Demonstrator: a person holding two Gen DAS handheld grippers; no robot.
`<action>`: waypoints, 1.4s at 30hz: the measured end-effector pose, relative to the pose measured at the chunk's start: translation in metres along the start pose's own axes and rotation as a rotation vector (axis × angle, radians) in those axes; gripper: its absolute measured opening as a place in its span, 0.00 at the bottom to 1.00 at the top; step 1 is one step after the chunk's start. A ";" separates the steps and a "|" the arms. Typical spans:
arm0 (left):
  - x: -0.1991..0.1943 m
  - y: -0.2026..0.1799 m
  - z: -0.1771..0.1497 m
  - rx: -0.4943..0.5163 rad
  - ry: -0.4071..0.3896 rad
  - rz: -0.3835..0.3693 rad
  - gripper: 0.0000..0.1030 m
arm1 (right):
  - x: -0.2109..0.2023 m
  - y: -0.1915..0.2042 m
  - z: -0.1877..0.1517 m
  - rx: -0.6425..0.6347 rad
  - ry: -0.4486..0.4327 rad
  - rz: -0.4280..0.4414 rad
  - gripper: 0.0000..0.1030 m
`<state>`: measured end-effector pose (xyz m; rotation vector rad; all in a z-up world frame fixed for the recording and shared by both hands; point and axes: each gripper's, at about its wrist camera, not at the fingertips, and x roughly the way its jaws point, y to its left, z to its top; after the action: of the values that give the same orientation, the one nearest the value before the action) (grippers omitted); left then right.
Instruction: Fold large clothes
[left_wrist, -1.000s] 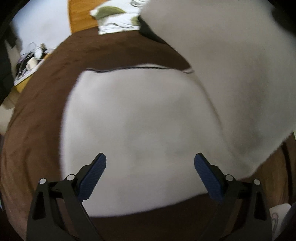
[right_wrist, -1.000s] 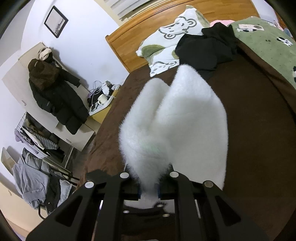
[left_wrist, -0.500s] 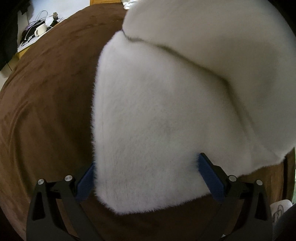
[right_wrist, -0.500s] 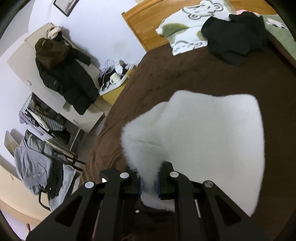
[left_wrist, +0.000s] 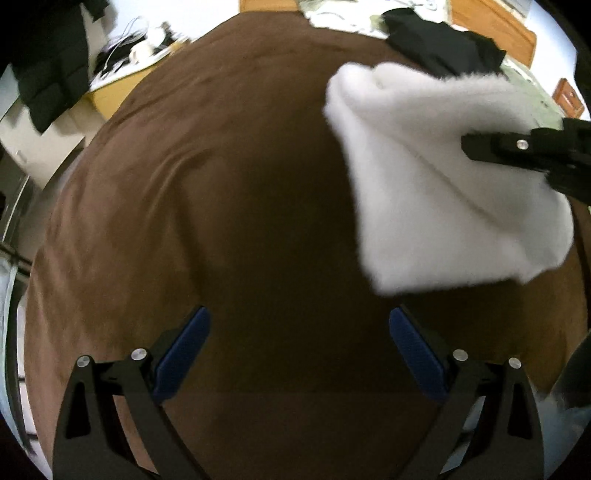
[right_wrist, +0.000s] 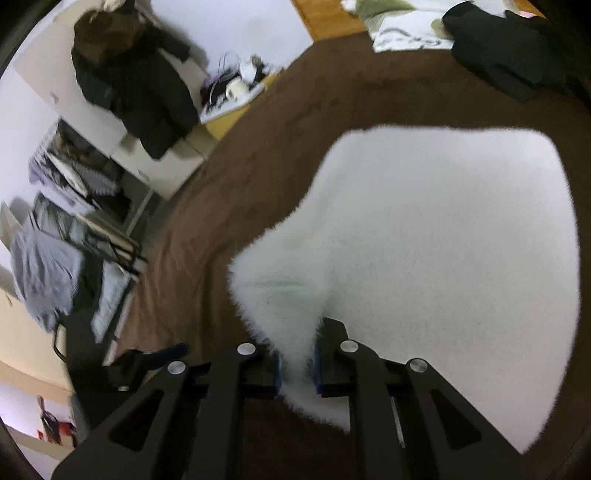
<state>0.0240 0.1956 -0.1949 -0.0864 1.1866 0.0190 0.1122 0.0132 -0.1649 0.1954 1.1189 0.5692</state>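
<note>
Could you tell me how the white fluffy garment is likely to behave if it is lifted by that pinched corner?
Probably floppy: the garment bunches where the right claw pinches it. Likely light for its size. Its fuzzy pile should resist slipping.

The left gripper (left_wrist: 298, 341) was built of matte black angular links with triangular cut-outs, joined by round silver screws near each finger's base. Its two fingers (left_wrist: 183, 349) carried dark blue ribbed pads on their inner faces. The right gripper (right_wrist: 297, 363) was of the same make: black struts with slotted openings, four bright silver screw heads in a row behind the fingers, and blue pads (right_wrist: 317, 360) edging the inner faces of its black fingers.
</note>
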 end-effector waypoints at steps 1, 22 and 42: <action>-0.003 0.006 -0.010 -0.023 0.007 0.000 0.92 | 0.009 0.002 -0.003 -0.016 0.023 -0.014 0.13; -0.064 0.007 0.003 -0.015 -0.189 -0.141 0.92 | -0.054 -0.009 -0.034 -0.146 0.008 -0.034 0.77; 0.001 -0.090 0.127 0.146 -0.036 -0.405 0.55 | -0.117 -0.106 -0.062 0.084 -0.113 -0.059 0.77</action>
<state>0.1475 0.1159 -0.1433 -0.1958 1.1134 -0.4202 0.0555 -0.1450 -0.1444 0.2635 1.0360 0.4534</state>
